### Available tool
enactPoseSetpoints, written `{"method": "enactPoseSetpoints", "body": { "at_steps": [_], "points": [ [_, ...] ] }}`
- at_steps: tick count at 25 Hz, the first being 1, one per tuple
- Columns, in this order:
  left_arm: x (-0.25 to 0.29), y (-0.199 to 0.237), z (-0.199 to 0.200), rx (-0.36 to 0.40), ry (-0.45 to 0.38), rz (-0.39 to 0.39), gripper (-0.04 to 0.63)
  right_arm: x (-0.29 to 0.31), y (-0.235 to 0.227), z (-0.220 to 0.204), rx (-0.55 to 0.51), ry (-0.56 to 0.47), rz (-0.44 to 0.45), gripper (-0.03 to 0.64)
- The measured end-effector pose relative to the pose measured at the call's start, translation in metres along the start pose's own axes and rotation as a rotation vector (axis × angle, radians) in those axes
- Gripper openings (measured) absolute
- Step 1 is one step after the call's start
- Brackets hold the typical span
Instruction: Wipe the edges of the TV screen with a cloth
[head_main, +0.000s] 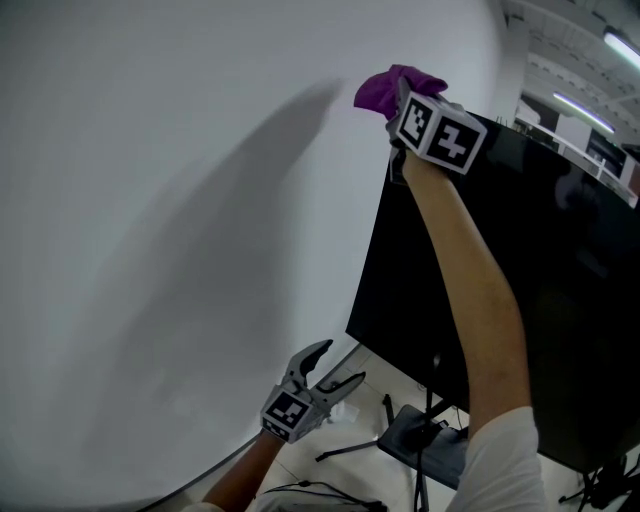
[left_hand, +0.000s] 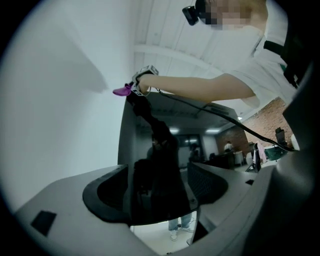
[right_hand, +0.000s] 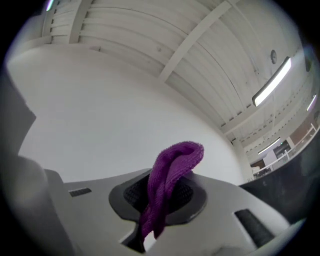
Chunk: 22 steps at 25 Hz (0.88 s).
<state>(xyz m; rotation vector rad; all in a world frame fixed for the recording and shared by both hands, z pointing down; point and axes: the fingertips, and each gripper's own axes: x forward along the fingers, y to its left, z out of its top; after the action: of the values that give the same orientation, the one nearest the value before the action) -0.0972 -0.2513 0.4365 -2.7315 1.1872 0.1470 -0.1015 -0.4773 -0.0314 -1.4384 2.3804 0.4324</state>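
Two edges run from the TV screen's (head_main: 580, 300) upper left corner, where the right gripper (head_main: 400, 104) clenches the purple cloth (head_main: 393, 86); the left gripper (head_main: 340, 363) hangs low, jaws spread, by the bottom corner.

The head view looks from behind the raised right arm (head_main: 468, 270) toward the white wall (head_main: 150, 200) and the upper left corner of the TV screen (head_main: 570, 300). The left gripper view sits low near the screen's bottom edge and faces up along the glass to the right gripper (left_hand: 129, 91). The right gripper view sits close behind the purple cloth (right_hand: 167, 185), facing wall and ceiling (right_hand: 200, 50). All three views share the cloth and wall.
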Motion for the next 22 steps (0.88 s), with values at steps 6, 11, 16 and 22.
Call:
{"method": "enactPoseSetpoints", "body": {
  "at_steps": [6, 11, 16, 22],
  "points": [
    [0.021, -0.046, 0.013, -0.017, -0.051, -0.127, 0.360, -0.052, -0.029, 0.019, -0.102, 0.035, -0.082, 0.063],
    [0.056, -0.102, 0.018, -0.068, -0.045, -0.255, 0.361, -0.108, -0.083, 0.043, -0.142, 0.037, -0.139, 0.063],
    [0.078, -0.162, 0.028, -0.109, -0.058, -0.422, 0.360, -0.176, -0.135, 0.083, -0.202, 0.030, -0.250, 0.063],
    [0.111, -0.264, 0.032, -0.143, -0.064, -0.641, 0.362, -0.285, -0.217, 0.132, -0.290, 0.043, -0.410, 0.063]
  ]
}}
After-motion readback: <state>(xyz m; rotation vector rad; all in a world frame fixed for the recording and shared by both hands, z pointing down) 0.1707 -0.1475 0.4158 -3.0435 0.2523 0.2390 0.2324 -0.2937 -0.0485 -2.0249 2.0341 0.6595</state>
